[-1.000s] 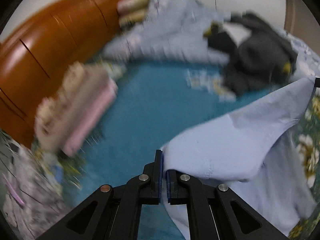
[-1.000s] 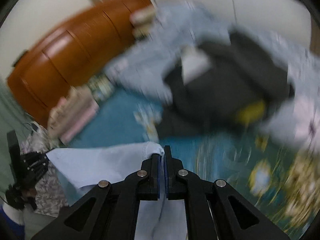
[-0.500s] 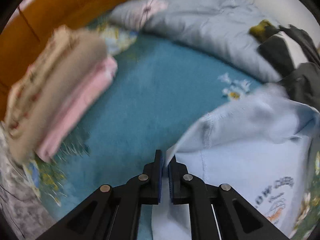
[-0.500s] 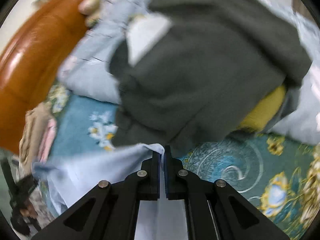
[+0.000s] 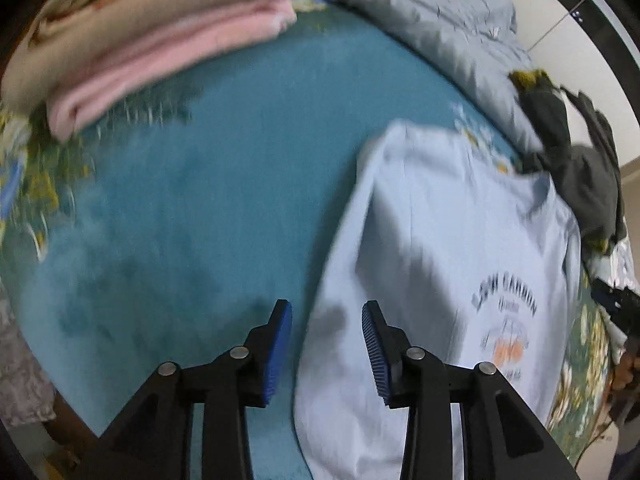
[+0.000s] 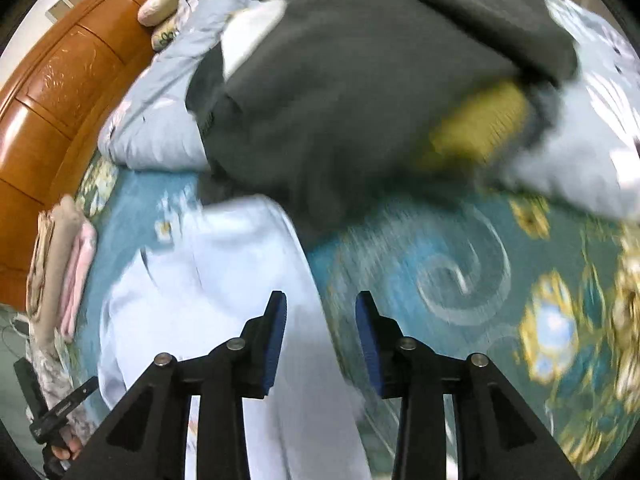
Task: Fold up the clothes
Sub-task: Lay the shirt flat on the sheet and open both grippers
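Both of your grippers are hanging wide apart over the bed, gripping nothing. Your left gripper (image 5: pixel 326 314) is straddling the left edge of the light blue T-shirt (image 5: pixel 448 248), one finger (image 5: pixel 280 344) over the teal bedspread (image 5: pixel 224 184), the other over cloth. The shirt is lying flat on that bedspread, printed side up, lettering and an orange graphic showing toward its right side. Your right gripper (image 6: pixel 320 304) is sitting over the shirt's opposite edge (image 6: pixel 224 280), its left finger above blue fabric, its right finger above the patterned blanket (image 6: pixel 460 272).

No baskets or bins are showing. A folded stack, beige over pink (image 5: pixel 160 36), is sitting near the bed's left edge, well apart from the shirt. A dark grey garment (image 6: pixel 360 80) with a yellow patch is heaped on the pale blue floral duvet (image 6: pixel 160 120), its lower edge touching the shirt's far corner. A wooden headboard (image 6: pixel 60 92) is closing off the far left side. Bare teal is lying open between shirt and stack, and the swirl-patterned blanket is lying open to the right. Motion blur is smearing the finer details.
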A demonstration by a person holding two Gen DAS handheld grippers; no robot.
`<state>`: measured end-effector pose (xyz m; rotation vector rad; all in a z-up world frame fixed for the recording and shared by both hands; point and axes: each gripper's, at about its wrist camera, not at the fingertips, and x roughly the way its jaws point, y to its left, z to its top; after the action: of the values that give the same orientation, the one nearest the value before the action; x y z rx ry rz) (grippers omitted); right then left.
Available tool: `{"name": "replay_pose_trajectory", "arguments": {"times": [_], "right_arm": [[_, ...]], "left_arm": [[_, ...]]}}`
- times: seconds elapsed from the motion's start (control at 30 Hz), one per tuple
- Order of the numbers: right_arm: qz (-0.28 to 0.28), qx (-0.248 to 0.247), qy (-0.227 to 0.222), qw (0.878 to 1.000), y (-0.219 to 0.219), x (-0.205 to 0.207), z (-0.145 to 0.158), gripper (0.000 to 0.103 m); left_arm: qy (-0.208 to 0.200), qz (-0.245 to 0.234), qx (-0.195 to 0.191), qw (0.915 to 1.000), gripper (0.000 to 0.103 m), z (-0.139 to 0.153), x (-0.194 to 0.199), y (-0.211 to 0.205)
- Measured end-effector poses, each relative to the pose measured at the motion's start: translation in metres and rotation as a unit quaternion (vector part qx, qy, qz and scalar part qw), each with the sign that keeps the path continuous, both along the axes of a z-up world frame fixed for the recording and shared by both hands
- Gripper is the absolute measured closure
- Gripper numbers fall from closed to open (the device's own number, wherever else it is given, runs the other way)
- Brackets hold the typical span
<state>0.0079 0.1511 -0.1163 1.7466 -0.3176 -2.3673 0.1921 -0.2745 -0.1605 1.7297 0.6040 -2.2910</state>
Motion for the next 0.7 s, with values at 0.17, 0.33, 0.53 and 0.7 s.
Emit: {"name": "replay_pose_trajectory", "arguments": {"times": [0.17, 0.33, 0.53, 0.7], "right_arm": [[0.008, 0.026, -0.05, 0.998, 0.024, 0.051, -0.018, 0.066], [0.013, 0.018, -0.067, 0.997, 0.034, 0.079, -0.019, 0.066], [0.073, 0.033, -0.058, 0.995, 0.023, 0.101, -0.01, 0.066], [0.078, 0.031, -0.098, 0.992, 0.03, 0.121, -0.034, 0.065]], "left_arm": [[-0.01, 0.013, 0.018, 0.9997, 0.09, -0.012, 0.025, 0.012], [0.0, -0.006, -0.071, 0.9975, 0.1, 0.007, 0.018, 0.016], [-0.015, 0.054, -0.204, 0.9773, 0.095, 0.047, -0.014, -0.061], [0.028, 0.102, -0.112, 0.988, 0.054, 0.061, 0.001, -0.069]]}}
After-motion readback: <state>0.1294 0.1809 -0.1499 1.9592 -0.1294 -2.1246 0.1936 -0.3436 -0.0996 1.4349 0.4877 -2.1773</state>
